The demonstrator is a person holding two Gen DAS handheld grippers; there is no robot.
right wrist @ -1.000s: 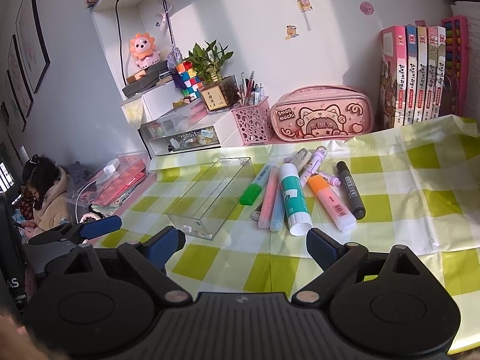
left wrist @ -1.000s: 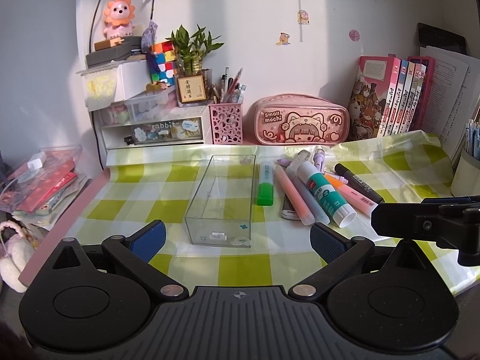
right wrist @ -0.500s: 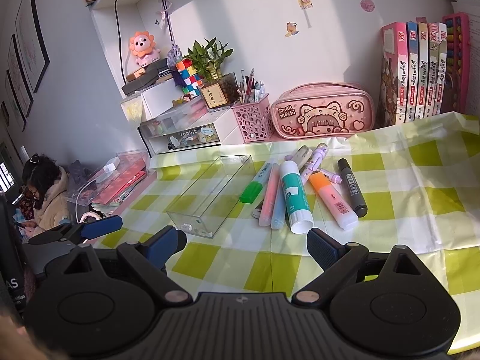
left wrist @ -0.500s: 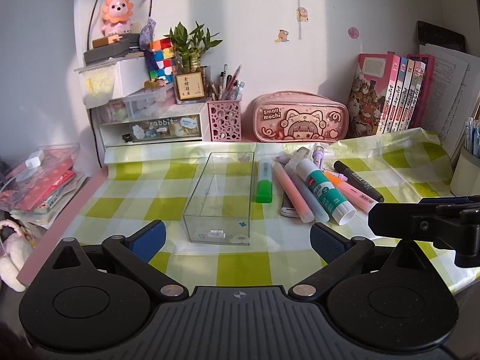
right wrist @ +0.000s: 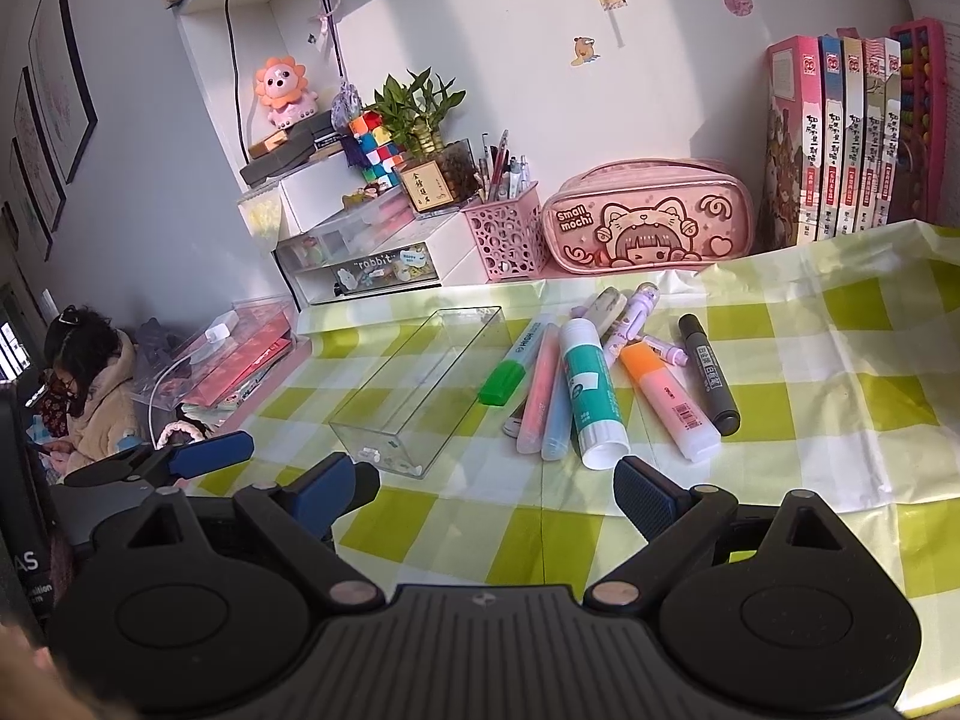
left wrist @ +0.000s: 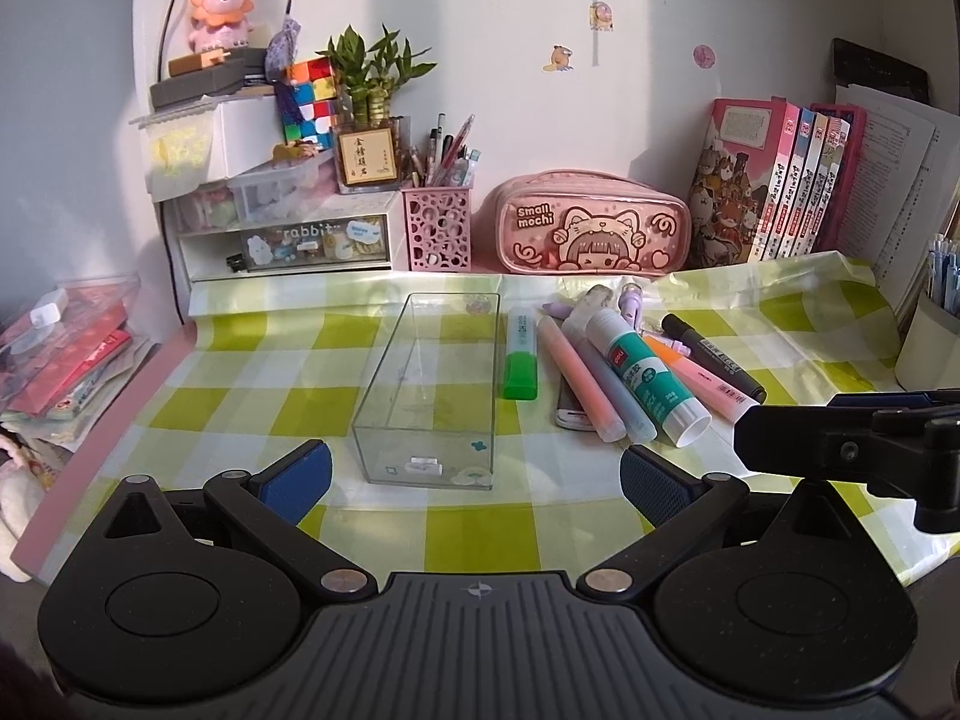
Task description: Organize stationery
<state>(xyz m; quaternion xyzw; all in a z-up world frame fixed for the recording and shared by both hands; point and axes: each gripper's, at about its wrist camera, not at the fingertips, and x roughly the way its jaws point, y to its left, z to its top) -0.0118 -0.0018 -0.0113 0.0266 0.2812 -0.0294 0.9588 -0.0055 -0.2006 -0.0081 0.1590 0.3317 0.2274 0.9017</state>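
From the left wrist camera, the left gripper (left wrist: 474,477) stands wide open with nothing between its blue pads, and the clear plastic box (left wrist: 432,384) lies straight ahead of it, its near end wall almost between the fingertips; the box is set lengthwise along the tool's line of sight, probably so that pens can be laid into it end to end, and it looks empty apart from a few small stickers on its wall. Ahead and to the right of the jaws lies the loose stationery: a green highlighter (left wrist: 519,354) just beside the box, then a pink marker (left wrist: 579,375), a glue stick (left wrist: 651,378), an orange highlighter (left wrist: 708,378) and a black marker (left wrist: 714,357), fanned together on the checked cloth (left wrist: 240,402). Something pale under the pink marker is mostly covered and cannot be identified. The right gripper's dark body cuts in at the right edge and hides the cloth behind it. From the right wrist camera, the right gripper (right wrist: 498,486) is likewise fully spread and holds nothing; the pile sits directly ahead, the glue stick (right wrist: 588,390) nearest the gap, which suggests this hand is meant to pick while the box (right wrist: 420,384), ahead to the left, receives. Small purple items (right wrist: 630,318) at the pile's far end are too overlapped to name.
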